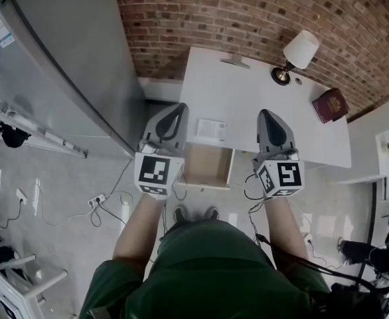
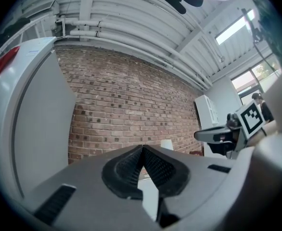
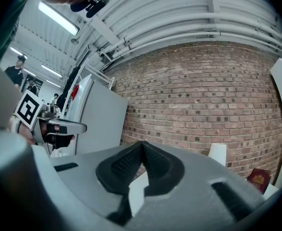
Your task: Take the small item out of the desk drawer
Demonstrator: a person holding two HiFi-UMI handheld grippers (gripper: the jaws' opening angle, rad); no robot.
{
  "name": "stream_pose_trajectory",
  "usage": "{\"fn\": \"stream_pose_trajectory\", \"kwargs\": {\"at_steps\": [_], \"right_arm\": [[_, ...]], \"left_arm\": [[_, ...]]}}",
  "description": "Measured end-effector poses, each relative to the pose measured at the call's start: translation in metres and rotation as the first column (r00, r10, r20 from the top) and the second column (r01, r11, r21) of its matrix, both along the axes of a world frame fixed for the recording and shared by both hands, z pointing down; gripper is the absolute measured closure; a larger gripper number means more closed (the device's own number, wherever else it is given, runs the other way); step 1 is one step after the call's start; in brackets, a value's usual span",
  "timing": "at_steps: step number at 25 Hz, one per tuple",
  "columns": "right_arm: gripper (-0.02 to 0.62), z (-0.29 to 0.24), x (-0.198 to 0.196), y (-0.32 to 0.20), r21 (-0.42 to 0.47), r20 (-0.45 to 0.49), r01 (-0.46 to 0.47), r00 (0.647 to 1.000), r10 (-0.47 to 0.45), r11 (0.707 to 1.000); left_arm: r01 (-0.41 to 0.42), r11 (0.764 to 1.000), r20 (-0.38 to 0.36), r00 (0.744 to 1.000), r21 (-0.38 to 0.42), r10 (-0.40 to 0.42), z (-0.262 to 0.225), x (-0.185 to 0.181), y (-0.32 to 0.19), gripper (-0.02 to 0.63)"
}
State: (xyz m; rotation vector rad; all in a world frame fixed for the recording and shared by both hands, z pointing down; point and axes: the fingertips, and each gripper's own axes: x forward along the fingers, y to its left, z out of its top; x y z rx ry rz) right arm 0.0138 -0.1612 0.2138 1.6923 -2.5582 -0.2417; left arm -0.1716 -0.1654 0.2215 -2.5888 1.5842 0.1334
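The left claw [image 1: 175,111] and right claw [image 1: 268,115] were both pressed shut on nothing. The open drawer [image 1: 208,167] sat between them at the table's [image 1: 261,98] near edge, with a small white card [image 1: 211,129] just beyond it.

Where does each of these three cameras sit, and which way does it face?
Head view: on the person's head, facing steeply down at desk, open drawer, left gripper, right gripper, forearms.
Left gripper view: on the left gripper, facing the brick wall past its shut jaws; right gripper at right.
Right gripper view: on the right gripper, same wall, shut jaws; left gripper at left.
Shared: both gripper views show the wall and lamp.
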Motion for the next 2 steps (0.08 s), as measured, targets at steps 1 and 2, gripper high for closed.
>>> {"fn": "stream_pose_trajectory", "kwargs": {"at_steps": [1, 2], "right_arm": [[0.594, 0.0015, -0.0022, -0.0009, -0.002, -0.003, -0.001, 1.0, 0.001, 1.0], [0.594, 0.0029, -0.0043, -0.0019, -0.004, -0.005, -0.002, 1.0, 0.002, 1.0]], "left_arm": [[-0.002, 1.0, -0.002, 1.0, -0.004, 0.002, 0.0018, -0.0018, -0.0009, 0.598], [-0.004, 1.0, -0.004, 1.0, -0.007, 0.004, 0.0036, -0.0037, -0.0017, 0.598]]}}
